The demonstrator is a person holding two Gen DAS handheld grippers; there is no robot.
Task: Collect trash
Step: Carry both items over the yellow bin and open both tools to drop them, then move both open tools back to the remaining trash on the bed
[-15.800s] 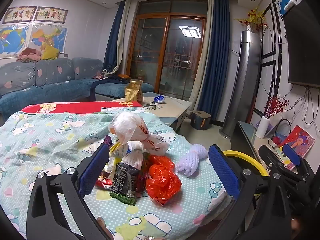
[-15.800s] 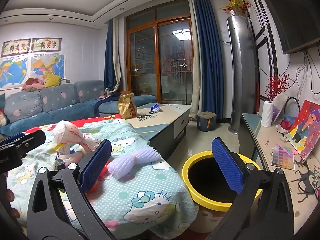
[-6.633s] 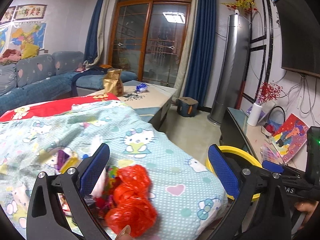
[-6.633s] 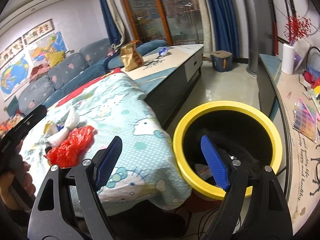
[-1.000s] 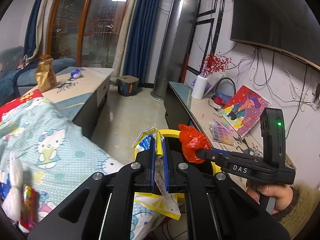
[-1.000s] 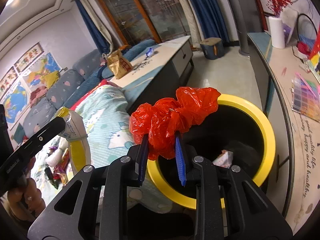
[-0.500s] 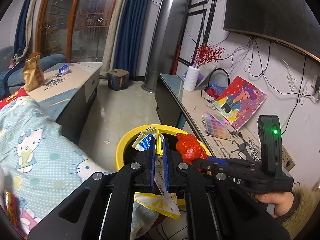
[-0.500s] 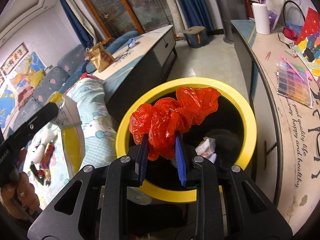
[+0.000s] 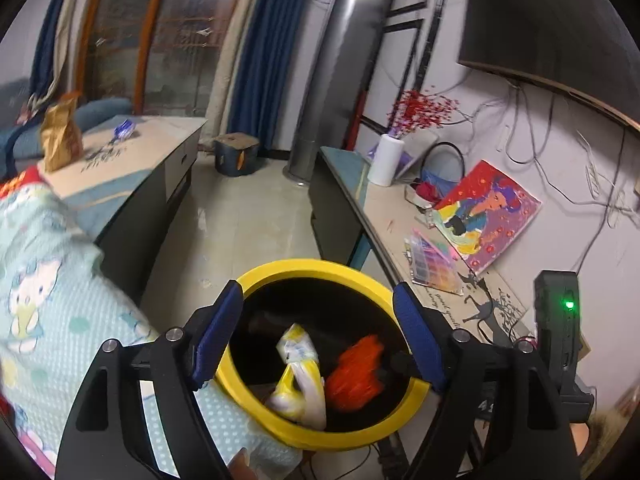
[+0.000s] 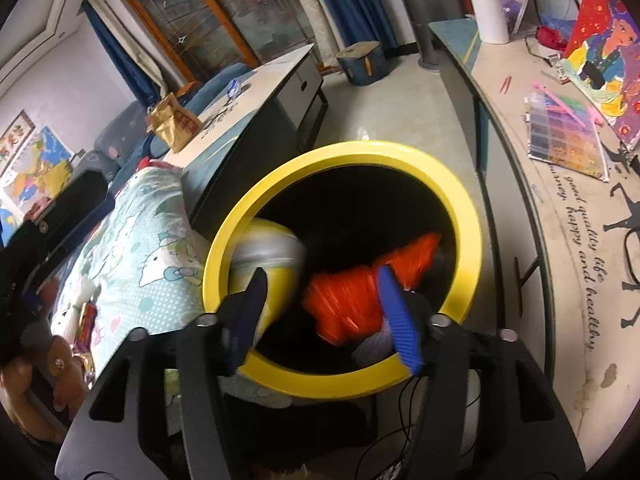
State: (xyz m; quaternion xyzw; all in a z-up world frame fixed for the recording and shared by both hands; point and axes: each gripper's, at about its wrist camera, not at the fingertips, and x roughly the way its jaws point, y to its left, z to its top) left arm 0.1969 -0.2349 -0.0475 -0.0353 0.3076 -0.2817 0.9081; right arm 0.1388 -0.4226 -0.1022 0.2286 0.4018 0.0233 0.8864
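**A:** How far had you got with the trash?

**B:** Partway, I judged. Both my tools hung over the bin (image 10: 466,216), and two pieces were dropping into it: the yellow packet (image 9: 298,364) from my left tool (image 9: 316,336) and the red bag (image 10: 360,292) from my right tool (image 10: 320,316). Both were blurred, so I took them to be in mid-fall, already below the yellow rim.

**A:** And the tools?

**B:** Each had just been opening. The left stood wide apart with nothing between its pads. The right was parted too; the red bag showed between its pads in that view, but loose, not pinched.

**A:** What was left?

**B:** A few scraps on the bed (image 10: 160,248), near its left edge in the right view: something white and a small red wrapper (image 10: 86,320). Too blurred to name better. I reckoned one more trip at least.

**A:** And the room?

**B:** The bed, under a cartoon cat cover, touched the bin on one side. Beyond it stood a low desk (image 9: 152,148) carrying a gold paper bag (image 9: 60,136) and a blue wrapper (image 9: 124,130), both maybe trash too. Glass doors and blue curtains (image 9: 252,48) closed off the far end. To the right ran a long desk (image 10: 560,208) with a painting (image 9: 488,212), a bead box (image 10: 564,140) and a white vase (image 9: 386,160) of red sprigs.
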